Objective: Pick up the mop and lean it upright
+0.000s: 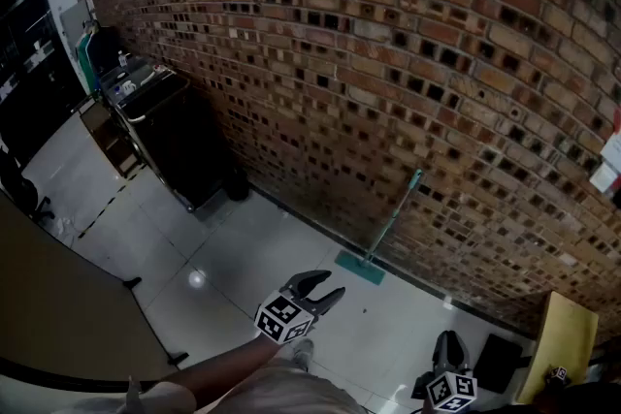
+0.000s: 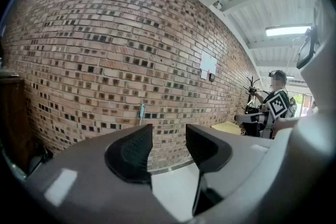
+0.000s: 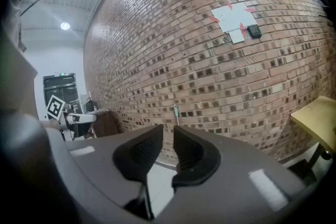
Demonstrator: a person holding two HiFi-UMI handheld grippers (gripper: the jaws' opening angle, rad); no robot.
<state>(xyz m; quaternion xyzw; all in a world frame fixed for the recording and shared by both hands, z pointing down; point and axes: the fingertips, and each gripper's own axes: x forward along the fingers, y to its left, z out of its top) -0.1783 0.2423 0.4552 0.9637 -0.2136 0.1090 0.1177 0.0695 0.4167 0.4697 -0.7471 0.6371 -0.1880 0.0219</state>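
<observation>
Mop (image 1: pixel 394 215) is leaning on the far brick wall (image 1: pixel 388 63), head sitting on the floor (image 1: pixel 243 247), handle rising up and slightly right. It is standing beyond both tongs, well apart. Left tongs (image 1: pixel 328 283) are gaping wide and empty, pointing toward its head and lying nearer to it. Right tongs (image 1: pixel 450 339) are narrowed to a slit, gripping nothing, hanging nearer and farther right.
</observation>
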